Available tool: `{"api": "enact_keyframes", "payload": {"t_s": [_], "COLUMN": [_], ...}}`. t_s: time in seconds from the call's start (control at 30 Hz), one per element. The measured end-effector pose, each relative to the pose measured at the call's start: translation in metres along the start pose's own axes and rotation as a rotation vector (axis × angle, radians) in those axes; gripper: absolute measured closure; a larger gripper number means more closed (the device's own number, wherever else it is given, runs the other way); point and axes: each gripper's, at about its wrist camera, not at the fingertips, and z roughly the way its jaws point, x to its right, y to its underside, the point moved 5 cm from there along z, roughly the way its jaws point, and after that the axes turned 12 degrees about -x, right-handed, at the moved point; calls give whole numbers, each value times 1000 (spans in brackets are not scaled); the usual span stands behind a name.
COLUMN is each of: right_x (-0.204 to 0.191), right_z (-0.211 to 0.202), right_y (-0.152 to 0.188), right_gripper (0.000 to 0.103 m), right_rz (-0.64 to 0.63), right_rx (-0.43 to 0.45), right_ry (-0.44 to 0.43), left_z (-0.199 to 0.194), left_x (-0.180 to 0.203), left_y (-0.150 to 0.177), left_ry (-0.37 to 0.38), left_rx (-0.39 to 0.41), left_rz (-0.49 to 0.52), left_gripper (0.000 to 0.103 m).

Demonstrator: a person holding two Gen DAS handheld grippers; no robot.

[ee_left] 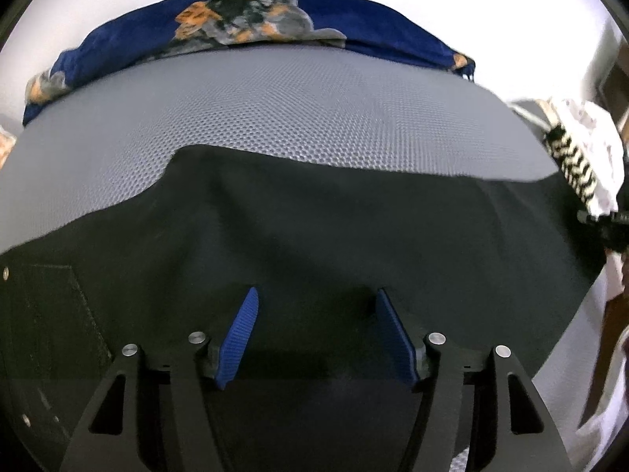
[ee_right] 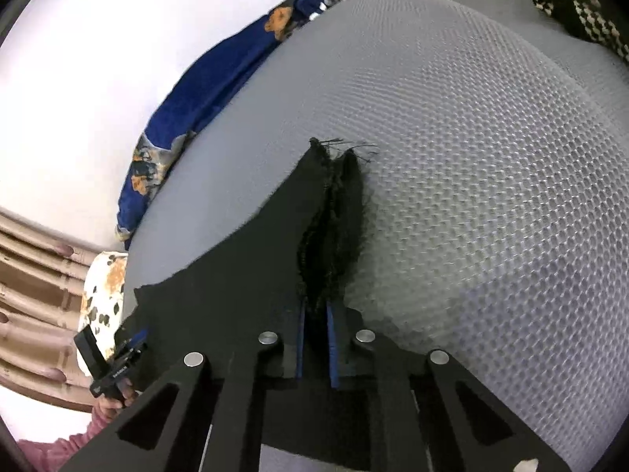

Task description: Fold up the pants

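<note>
Now the black pants (ee_left: 314,236) lie spread on a grey mesh-covered surface (ee_left: 275,110), and they fill the lower half of the left wrist view, from about 9 o'clock round to 3 o'clock. The left gripper (ee_left: 316,338) hangs over the cloth with its two blue pads (ee_left: 240,342) standing well apart; its jaws are released and nothing is between them. A stitched pocket (ee_left: 59,314) of the pants shows at 8 o'clock of this view.

In the right wrist view, the right gripper (ee_right: 316,346) is clenched on a frayed edge of the pants (ee_right: 334,212). The fabric is bunched between the narrow blue pads and rises from them toward 12 o'clock, with loose threads at its tip. The rest of the cloth runs away toward 8 o'clock, where the other gripper is seen small, beside a person's fingers and a pink sleeve (ee_right: 59,444).

At the far edge of the surface, at 12 o'clock in the left view, lies a dark blue cloth with orange and grey print (ee_left: 243,19). A black and cream knitted piece (ee_left: 574,165) is at 3 o'clock, beside something white.
</note>
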Motion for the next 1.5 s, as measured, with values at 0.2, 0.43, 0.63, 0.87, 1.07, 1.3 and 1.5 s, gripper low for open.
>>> {"api": "enact_keyframes", "payload": {"t_s": [0.2,0.43,0.63,0.87,1.07,1.3,1.5], "right_x": [-50,-113,-168,-230,-276,-279,-257], "right_z": [1,19,62,132,193,199,158], "right_y": [6,8,11,28,50,56,51], "right_gripper": [94,94,94,99,101,98,77], "right_rz": [-30,-101,-163,-228,-315,-314,-338], "right_rx": [3,-37,-104,-210,-301,-294,-204], "right_ry": [-16,-37,-55,-107,-60,16,227], "left_z": [-20,-41,-53,-64,-70,-65,-47], "left_x": [-12,-38,-70,-104,-119,-116,-109], "left_y": [2,11,27,52,63,67,62], "left_ry": [38,59,75,98,109,134,164], "left_rx": [43,98,134,148,158,157,121], "left_rz": [-35,-79,-134,-190,-201,-175,-169], "left_gripper": [40,40,40,40,40,40,40]}}
